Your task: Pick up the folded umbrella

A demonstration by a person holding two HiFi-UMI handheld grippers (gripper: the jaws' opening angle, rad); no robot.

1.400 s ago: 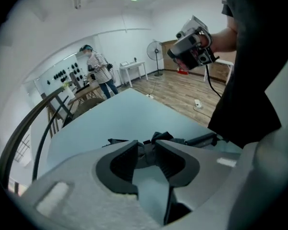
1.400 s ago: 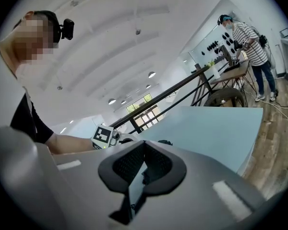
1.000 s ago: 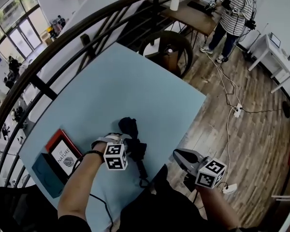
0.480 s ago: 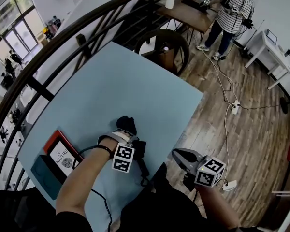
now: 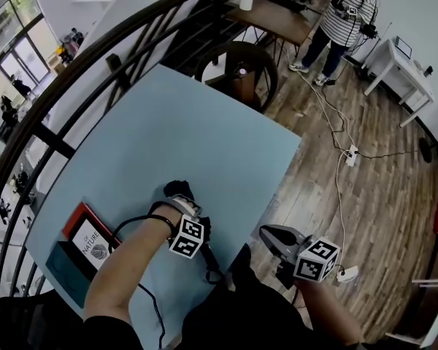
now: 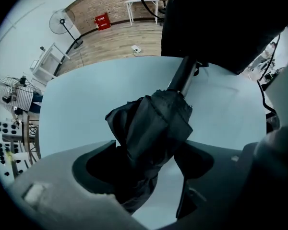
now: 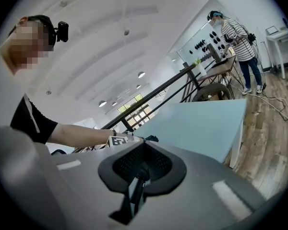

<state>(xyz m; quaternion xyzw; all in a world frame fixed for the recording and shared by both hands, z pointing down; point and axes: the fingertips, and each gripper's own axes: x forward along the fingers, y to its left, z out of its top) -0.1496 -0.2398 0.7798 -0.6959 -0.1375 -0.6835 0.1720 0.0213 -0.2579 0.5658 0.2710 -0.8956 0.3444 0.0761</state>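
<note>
The folded black umbrella [image 5: 175, 191] lies on the light blue table [image 5: 204, 130] near its front edge, with its handle and strap [image 5: 212, 267] towards me. My left gripper [image 5: 182, 208] points straight down over it. In the left gripper view the umbrella's bunched fabric [image 6: 153, 123] sits between the jaws of the left gripper [image 6: 149, 176]. The jaws are opening, and a strip of table shows beside the right jaw. My right gripper [image 5: 271, 235] hangs off the table's front right corner, jaws together with nothing in them [image 7: 137, 176].
A red-framed book [image 5: 87, 238] on a teal box [image 5: 62, 267] lies at the table's near left. A dark curved railing [image 5: 73, 86] runs behind the table. A round black chair [image 5: 237, 71] stands beyond it. Cables [image 5: 336, 137] cross the wood floor near a standing person [image 5: 343, 13].
My left hand has sunk onto the umbrella and rolled, so its marker cube now faces differently. The right gripper has stayed put.
</note>
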